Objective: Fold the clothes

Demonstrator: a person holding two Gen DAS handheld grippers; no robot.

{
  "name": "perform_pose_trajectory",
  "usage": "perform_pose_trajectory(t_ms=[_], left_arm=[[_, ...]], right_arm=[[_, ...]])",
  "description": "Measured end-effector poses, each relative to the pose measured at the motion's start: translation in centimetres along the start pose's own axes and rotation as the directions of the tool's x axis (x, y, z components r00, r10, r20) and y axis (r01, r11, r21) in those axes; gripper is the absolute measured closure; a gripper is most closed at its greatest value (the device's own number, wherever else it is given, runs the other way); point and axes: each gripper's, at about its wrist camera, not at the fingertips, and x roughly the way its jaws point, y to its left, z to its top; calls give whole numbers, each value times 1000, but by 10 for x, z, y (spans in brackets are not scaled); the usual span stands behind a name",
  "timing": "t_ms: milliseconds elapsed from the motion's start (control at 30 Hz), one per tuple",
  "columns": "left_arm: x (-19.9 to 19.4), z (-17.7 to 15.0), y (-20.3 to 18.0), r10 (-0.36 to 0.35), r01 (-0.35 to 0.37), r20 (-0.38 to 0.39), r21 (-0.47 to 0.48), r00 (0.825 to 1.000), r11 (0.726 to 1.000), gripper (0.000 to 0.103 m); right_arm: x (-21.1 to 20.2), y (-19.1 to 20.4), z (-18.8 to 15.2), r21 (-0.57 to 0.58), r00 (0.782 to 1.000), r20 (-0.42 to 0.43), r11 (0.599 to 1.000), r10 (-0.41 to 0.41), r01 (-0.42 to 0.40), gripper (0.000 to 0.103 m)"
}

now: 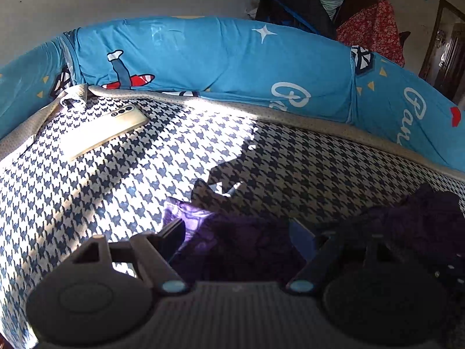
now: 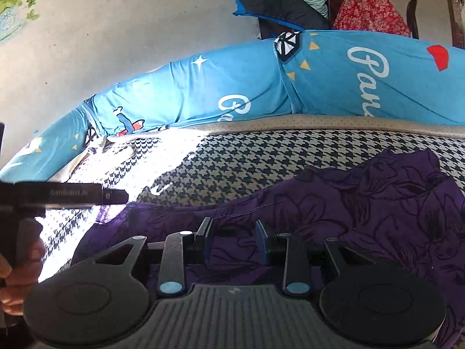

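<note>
A dark purple garment (image 2: 363, 203) with a black flower print lies crumpled on the houndstooth bed cover (image 2: 247, 157). In the right wrist view my right gripper (image 2: 234, 241) hovers low over its near edge, jaws apart, the cloth showing in the gap. My left gripper (image 1: 238, 238) is open wide over the garment's left end (image 1: 247, 247), which lies in shadow, with one lit corner by the left finger (image 1: 174, 235). From the right wrist view the left gripper (image 2: 120, 196) comes in from the left, held by a hand (image 2: 17, 273).
A pale phone (image 1: 104, 131) lies on the bed cover (image 1: 87, 197) at far left. A long blue printed bolster (image 1: 232, 64) runs along the bed's far edge by the wall. Behind it hang a red flowered cloth (image 1: 375, 32) and dark clothes (image 1: 293, 3).
</note>
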Motion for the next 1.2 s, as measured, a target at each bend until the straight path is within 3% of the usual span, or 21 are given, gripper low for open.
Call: perform_pose_trajectory(t_ms=[100,267,600,867,1067,1200], left_arm=[[14,-8,-17,-46,48,-56,36,997,998,25],[22,-20,-38,-50,61,-95,115,994,991,25],[27,-28,-54,-80,101,-135,156,988,983,21],[26,-32,-66,-78,107,-150,197,986,974,16],[24,-38,-76,-77,111,-150,233,986,966,13],[26,-43,-85,-73,113,-154,265,985,958,8]], right_arm=[[11,-10,6,54,1000,-9,999,7,-6,72],[27,-11,11,56,999,-29,998,13,-11,72],[67,-27,20,128,996,-90,992,2,10,73],[93,-35,25,153,993,-109,987,-40,57,85],[103,-49,30,215,995,-92,975,-34,54,102],[106,-57,31,242,996,-81,969,-29,48,103]])
